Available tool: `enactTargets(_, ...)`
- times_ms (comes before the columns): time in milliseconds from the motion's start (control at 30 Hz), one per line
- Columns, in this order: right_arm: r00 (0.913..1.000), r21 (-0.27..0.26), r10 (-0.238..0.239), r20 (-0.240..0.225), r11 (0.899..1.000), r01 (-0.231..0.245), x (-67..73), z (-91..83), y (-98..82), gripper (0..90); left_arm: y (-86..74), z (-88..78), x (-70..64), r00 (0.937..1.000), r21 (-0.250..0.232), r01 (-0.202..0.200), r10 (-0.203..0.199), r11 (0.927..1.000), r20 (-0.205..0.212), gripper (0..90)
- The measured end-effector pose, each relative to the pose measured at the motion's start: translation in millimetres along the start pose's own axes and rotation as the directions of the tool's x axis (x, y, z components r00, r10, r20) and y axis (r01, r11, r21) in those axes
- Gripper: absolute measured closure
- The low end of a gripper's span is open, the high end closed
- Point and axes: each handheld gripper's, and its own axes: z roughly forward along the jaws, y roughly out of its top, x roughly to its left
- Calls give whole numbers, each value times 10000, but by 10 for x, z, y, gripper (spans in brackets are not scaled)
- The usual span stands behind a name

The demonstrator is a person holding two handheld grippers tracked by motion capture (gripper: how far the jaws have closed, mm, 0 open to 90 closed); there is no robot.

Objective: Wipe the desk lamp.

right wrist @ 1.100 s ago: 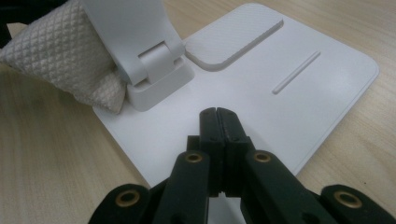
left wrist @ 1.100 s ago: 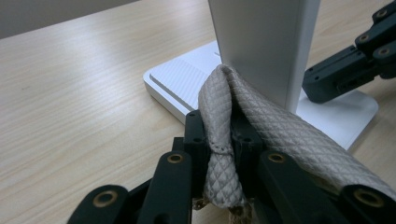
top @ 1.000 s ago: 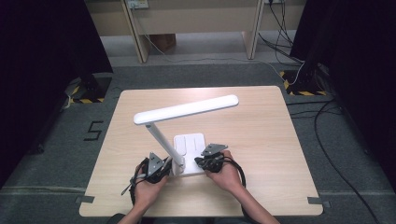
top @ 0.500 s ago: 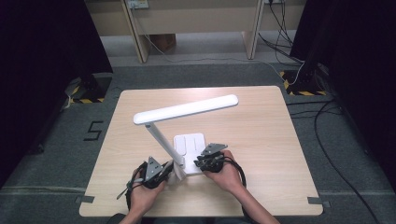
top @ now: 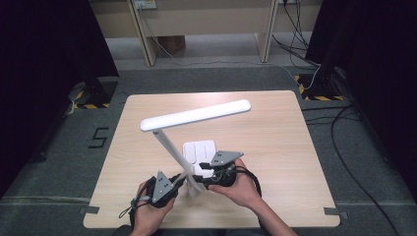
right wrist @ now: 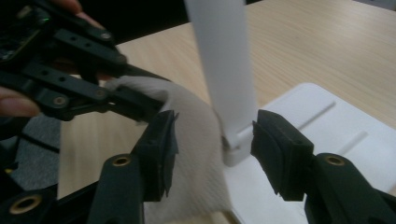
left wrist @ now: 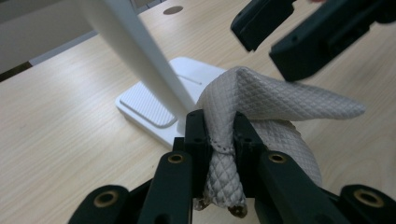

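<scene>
- The left tongs are clamped on a bunched white quilted cloth, held just above the surface.
- The right tongs have just been opening; their jaws stand apart around the white lamp's stem, touching neither it nor the cloth.
- The lamp base rests on the surface near the person's edge.
</scene>
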Motion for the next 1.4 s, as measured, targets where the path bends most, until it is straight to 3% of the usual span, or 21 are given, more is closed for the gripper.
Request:
enactTargets(100,9994,102,-217,-263,9997,220,23,20,10,451,38,6,-22,9999,-120,-89,90,9999,74,794)
enactTargets(233,9984,332,-5,-568,9994,23,14,50,-28,447,59,16,-34,9997,-137,-203,205,9997,109,792)
enactTargets(567,9969,612,-88,-779,9980,136,24,67,-43,442,126,1,-71,9991,-371,-341,350,9987,229,791)
enactTargets(900,9962,639,-469,-740,9966,516,-11,57,-65,562,148,3,-86,9985,-508,-448,464,9977,298,792)
enactTargets(1167,9950,686,-888,-463,9934,919,7,23,-48,779,159,-4,-83,9985,-612,-440,458,9972,288,780)
enactTargets(1267,9942,759,-1047,-237,9914,1062,6,9,-29,797,142,-13,-81,9993,-818,-190,215,9965,290,704)
enactTargets(1400,9943,538,-995,393,9938,974,-29,-44,-1,803,81,-80,-52,9998,-950,-9,26,9955,175,576)
